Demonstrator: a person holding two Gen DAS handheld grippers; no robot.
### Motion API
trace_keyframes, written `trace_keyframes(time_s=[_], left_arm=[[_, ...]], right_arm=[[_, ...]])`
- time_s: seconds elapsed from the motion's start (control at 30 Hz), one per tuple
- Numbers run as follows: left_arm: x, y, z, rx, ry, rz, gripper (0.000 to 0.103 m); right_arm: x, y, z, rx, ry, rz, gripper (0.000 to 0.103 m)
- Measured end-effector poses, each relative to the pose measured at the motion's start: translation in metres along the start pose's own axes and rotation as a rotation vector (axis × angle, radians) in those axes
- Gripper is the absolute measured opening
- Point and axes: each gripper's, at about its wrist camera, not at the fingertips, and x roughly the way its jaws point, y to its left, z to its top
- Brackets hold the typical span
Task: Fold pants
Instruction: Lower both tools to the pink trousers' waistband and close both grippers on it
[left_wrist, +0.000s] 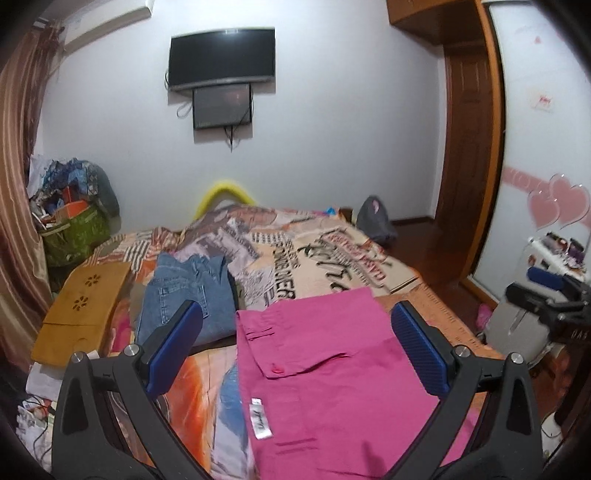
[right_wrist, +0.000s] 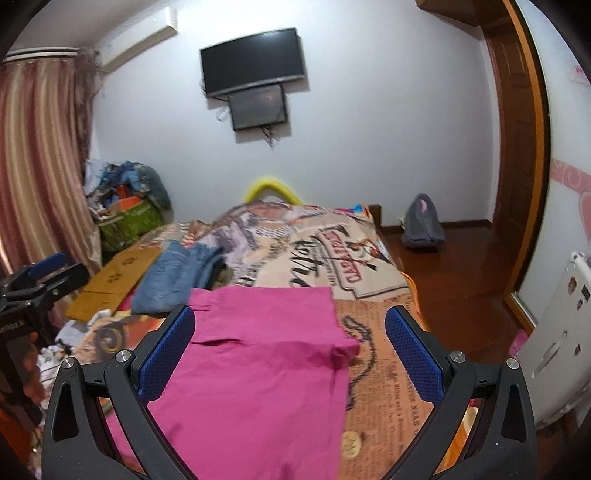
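Note:
Pink pants (left_wrist: 325, 365) lie folded flat on the bed, with a back pocket button and a white label showing; they also show in the right wrist view (right_wrist: 258, 354). My left gripper (left_wrist: 295, 332) is open above the pants, holding nothing. My right gripper (right_wrist: 290, 332) is open above the pants' right part, holding nothing. The right gripper shows at the far right of the left wrist view (left_wrist: 546, 291). The left gripper shows at the far left of the right wrist view (right_wrist: 44, 277).
Folded blue jeans (left_wrist: 188, 295) lie on the patterned bedspread (left_wrist: 332, 254) left of the pink pants. A yellow-brown board (left_wrist: 81, 306) lies at the bed's left edge. A green bag of clutter (left_wrist: 74, 229) and curtain stand left. A grey backpack (left_wrist: 375, 218) sits on the wooden floor.

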Motion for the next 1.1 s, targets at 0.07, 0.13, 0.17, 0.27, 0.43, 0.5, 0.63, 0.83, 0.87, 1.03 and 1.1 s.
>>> trace_keyframes(time_s=[0.07, 0.13, 0.17, 0.27, 0.43, 0.5, 0.63, 0.83, 0.87, 1.03, 1.1], left_arm=[[0.024, 0.01, 0.003, 0.004, 0.03, 0.018, 0.103], [0.047, 0.021, 0.006, 0.004, 0.053, 0.044, 0.103], [0.055, 0.025, 0.007, 0.003, 0.062, 0.049, 0.103], [0.089, 0.04, 0.009, 0.001, 0.102, 0.052, 0.103], [0.154, 0.065, 0.002, -0.009, 0.188, 0.071, 0.102], [0.178, 0.073, -0.005, -0.028, 0.231, 0.068, 0.097], [0.228, 0.088, -0.019, -0.067, 0.333, 0.046, 0.087], [0.275, 0.096, -0.041, -0.068, 0.428, 0.028, 0.068], [0.281, 0.097, -0.044, -0.071, 0.44, 0.02, 0.067], [0.304, 0.095, -0.057, -0.057, 0.489, -0.049, 0.067], [0.309, 0.093, -0.06, -0.039, 0.497, -0.058, 0.067]], right_arm=[[0.01, -0.008, 0.001, 0.005, 0.018, -0.016, 0.103], [0.027, -0.019, 0.004, 0.005, 0.039, -0.035, 0.103], [0.032, -0.022, 0.005, 0.002, 0.047, -0.042, 0.103], [0.056, -0.03, 0.009, -0.023, 0.08, -0.068, 0.099], [0.098, -0.038, 0.013, -0.058, 0.148, -0.07, 0.093], [0.122, -0.044, 0.016, -0.058, 0.183, -0.055, 0.089], [0.162, -0.05, 0.016, -0.071, 0.248, -0.028, 0.083], [0.226, -0.053, 0.013, -0.118, 0.362, 0.001, 0.065], [0.238, -0.052, 0.011, -0.136, 0.384, 0.004, 0.061], [0.284, -0.053, 0.003, -0.17, 0.469, 0.038, 0.056], [0.297, -0.056, 0.0, -0.16, 0.493, 0.069, 0.057]])
